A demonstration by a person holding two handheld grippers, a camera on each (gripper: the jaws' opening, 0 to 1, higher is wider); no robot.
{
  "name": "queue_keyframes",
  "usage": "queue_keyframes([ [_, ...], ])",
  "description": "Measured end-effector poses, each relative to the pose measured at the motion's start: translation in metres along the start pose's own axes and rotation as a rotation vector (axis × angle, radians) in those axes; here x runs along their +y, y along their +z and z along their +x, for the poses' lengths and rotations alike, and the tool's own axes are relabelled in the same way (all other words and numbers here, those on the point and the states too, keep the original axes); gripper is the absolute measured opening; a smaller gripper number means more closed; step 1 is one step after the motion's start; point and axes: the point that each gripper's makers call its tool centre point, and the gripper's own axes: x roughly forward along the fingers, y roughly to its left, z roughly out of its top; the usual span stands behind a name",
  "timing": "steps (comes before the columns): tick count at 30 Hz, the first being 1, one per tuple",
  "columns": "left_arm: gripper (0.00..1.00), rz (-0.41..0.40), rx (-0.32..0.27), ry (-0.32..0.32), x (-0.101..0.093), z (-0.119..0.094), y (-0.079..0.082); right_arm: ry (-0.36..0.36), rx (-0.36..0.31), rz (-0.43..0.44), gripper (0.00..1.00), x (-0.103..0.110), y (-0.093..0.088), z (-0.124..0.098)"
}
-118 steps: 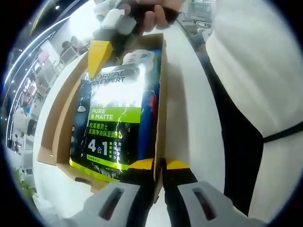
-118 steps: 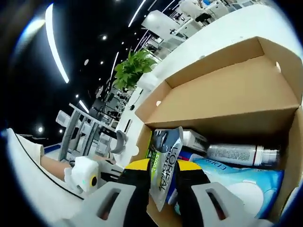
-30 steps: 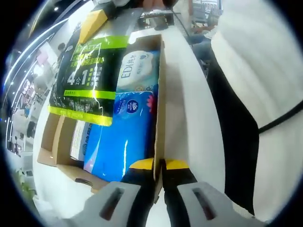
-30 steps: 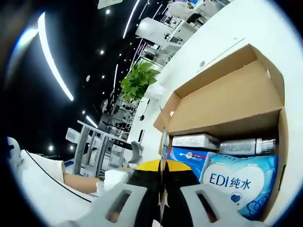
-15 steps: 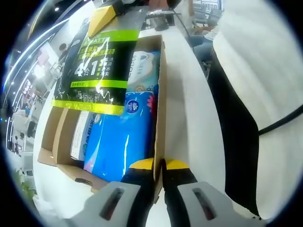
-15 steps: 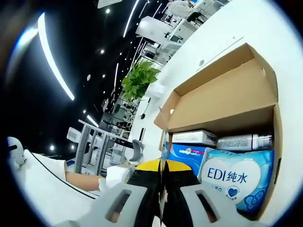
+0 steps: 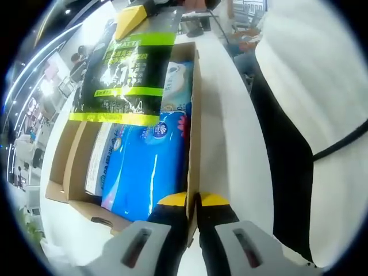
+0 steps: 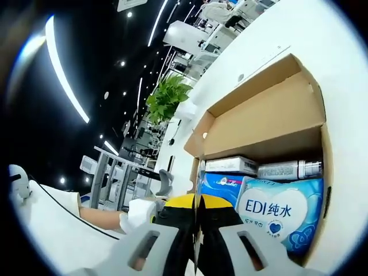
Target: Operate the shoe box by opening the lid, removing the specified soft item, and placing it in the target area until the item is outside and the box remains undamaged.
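With the left hand-held gripper (image 7: 192, 202) clamped on the shoe box (image 7: 194, 115) wall to steady it on the white bench (image 7: 227, 132), keep the right hand-held gripper (image 8: 196, 205), closed on the black-and-green pouch (image 7: 126, 69) above the box, lifting clear of the rim.

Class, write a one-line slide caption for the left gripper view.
Left gripper pinches the open shoe box wall while a black-and-green pouch hangs lifted above it.
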Motion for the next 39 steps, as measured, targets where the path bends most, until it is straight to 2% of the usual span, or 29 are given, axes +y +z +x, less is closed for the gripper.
queue_keyframes([
  [11, 0.04, -0.008, 0.008, -0.011, 0.0, 0.0, 0.001, -0.026, -0.033, -0.024, 0.0, -0.003, 0.016, -0.028],
  [19, 0.04, -0.016, 0.015, -0.017, -0.001, 0.0, 0.001, -0.022, -0.041, -0.035, 0.0, -0.004, 0.012, -0.029],
  [25, 0.04, -0.016, 0.024, -0.023, -0.002, 0.0, 0.0, -0.022, -0.014, -0.057, 0.0, -0.003, 0.008, -0.028],
  [39, 0.04, -0.022, 0.034, -0.02, -0.001, 0.002, -0.002, -0.02, -0.007, -0.057, 0.0, -0.008, 0.009, -0.038],
])
